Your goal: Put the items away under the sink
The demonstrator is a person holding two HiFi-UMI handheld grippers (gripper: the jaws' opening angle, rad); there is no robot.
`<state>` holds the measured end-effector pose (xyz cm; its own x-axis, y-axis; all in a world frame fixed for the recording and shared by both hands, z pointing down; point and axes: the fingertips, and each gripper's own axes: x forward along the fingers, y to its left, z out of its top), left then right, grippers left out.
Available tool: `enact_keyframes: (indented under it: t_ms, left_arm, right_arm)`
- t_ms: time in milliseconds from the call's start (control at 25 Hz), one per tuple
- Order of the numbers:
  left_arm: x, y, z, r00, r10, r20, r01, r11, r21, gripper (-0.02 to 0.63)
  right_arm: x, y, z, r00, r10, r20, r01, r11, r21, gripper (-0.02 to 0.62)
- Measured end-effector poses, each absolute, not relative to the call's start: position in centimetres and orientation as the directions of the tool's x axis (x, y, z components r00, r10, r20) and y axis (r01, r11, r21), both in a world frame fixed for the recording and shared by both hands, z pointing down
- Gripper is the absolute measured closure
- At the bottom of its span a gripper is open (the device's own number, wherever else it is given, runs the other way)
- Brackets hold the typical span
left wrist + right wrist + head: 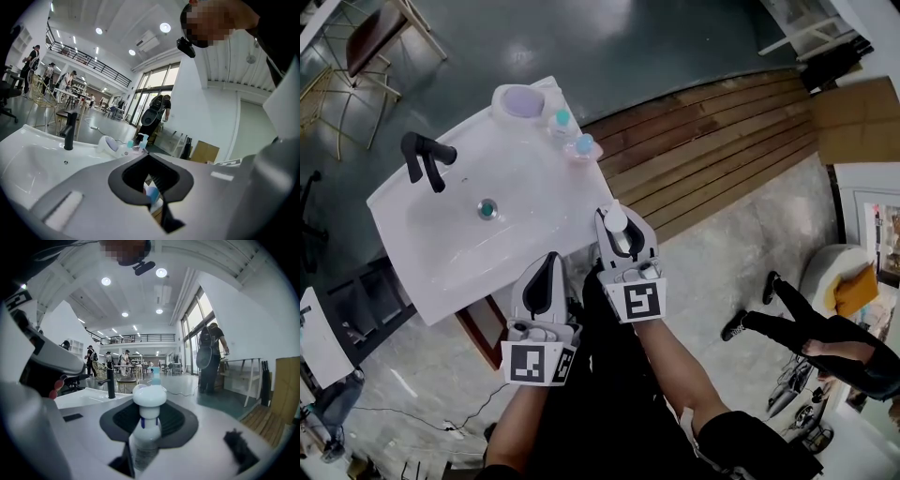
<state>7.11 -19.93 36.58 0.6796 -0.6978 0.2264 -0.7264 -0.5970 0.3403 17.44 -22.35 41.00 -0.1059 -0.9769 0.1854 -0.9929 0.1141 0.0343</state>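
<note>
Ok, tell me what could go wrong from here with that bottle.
The right gripper pinches the white bottle low on its body, cap well above the fingers, so it may tip or slip while going down. The small bottles stand at the corner of the sink near that gripper; a swing past could knock them off.

The head view looks steeply down; both gripper views face level across the sink [525,183].

A big open studio hall: mezzanine railing [136,338], work tables [74,95], freestanding sink [534,187].
</note>
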Motion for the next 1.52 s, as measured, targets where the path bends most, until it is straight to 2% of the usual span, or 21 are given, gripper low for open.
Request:
enact_keyframes:
  t_ms: [720, 1280, 1520]
  left_arm:
    - [6.1, -17.7, 34.7, 0.671, -0.717, 0.187, -0.729, -0.591, 0.346, 0.600]
    - [2.0, -13.9, 32.0, 0.675, -0.721, 0.155, -0.722, -0.602, 0.342, 0.601]
    - [0.0, -11.9, 31.4, 0.689, -0.708, 0.155, -0.709, -0.615, 0.346, 0.600]
  right_arm:
    - [16.0, -19.5, 39.2, -0.140, -0.974, 0.176, -0.988, 0.150, 0.046, 0.485]
    - [12.8, -15.4, 36.2, -0.102, -0.972, 0.211, -0.994, 0.109, 0.017, 0.485]
    - [11.0, -13.2, 34.8, -0.104, -0.977, 0.188, -0.993, 0.111, 0.028, 0.485]
